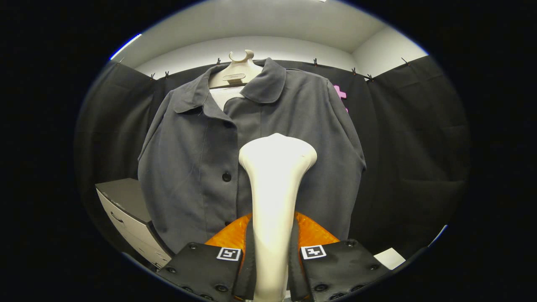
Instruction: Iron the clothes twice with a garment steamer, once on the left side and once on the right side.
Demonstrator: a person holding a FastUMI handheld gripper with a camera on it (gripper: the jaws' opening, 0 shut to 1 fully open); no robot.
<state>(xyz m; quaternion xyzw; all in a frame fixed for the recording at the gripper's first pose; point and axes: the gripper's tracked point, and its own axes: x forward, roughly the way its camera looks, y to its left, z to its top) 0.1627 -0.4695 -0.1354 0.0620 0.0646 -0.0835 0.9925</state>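
Note:
A dark grey button-up shirt (193,159) hangs on a cream hanger (237,71) in front of the black cloth wall, facing me. My gripper (272,256) is shut on the white garment steamer (275,184), both fingers pressing its handle from either side. The steamer stands upright between the fingers, its wide head (277,152) raised in front of the middle of the shirt, just right of the button row (226,176). I cannot tell whether the head touches the cloth. The shirt's lower middle is hidden behind the steamer and the fingers.
A grey drawer cabinet (126,212) stands to the left of the shirt, low down. A white sheet (389,258) lies low beyond the right finger. Black cloth wall surrounds the shirt on both sides.

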